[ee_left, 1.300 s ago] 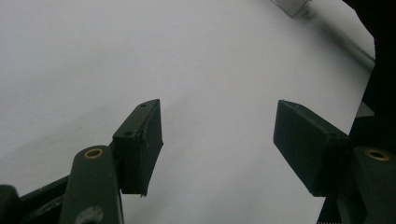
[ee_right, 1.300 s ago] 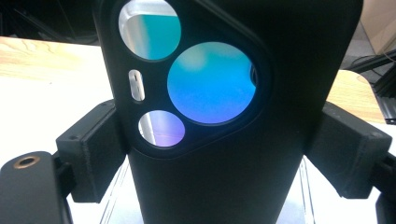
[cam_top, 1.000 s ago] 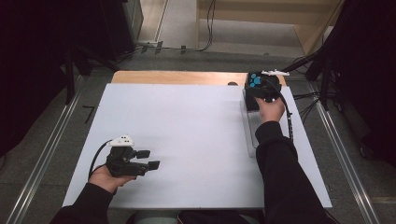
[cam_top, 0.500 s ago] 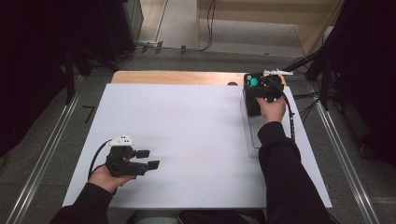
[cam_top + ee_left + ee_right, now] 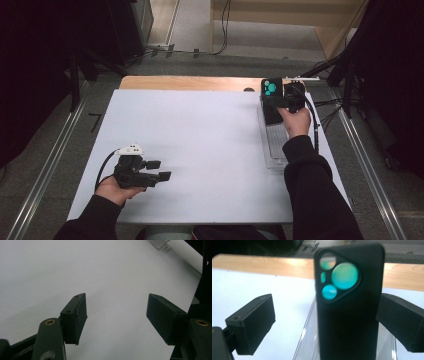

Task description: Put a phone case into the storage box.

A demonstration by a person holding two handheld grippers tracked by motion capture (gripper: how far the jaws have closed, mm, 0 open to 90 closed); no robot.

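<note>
White sheeting covers most of the desk [image 5: 210, 145], with a strip of bare wood along its far edge and grey floor with cables beyond. Taking the clear plastic tray [image 5: 274, 145] near the desk's right edge as the landmark: a black phone case [image 5: 271, 100] with a triangular camera cut-out showing teal lenses stands upright over the tray's far end. The right gripper [image 5: 280, 100] is just behind the case, at the tray's far end, held by a hand whose dark sleeve runs alongside the tray. In the right gripper view the case [image 5: 349, 312] rises between the fingers [image 5: 252, 322]; the left finger stands clear of it, while the right finger sits against or just behind the case's edge, and contact there cannot be told. The right fingers have just been opening and now stand wide, with the case between them. The left gripper [image 5: 157, 170] lies well to the left of the tray, near the desk's front edge, resting in the person's left hand. Its fingers [image 5: 75, 317] are partly open and hold nothing.
</note>
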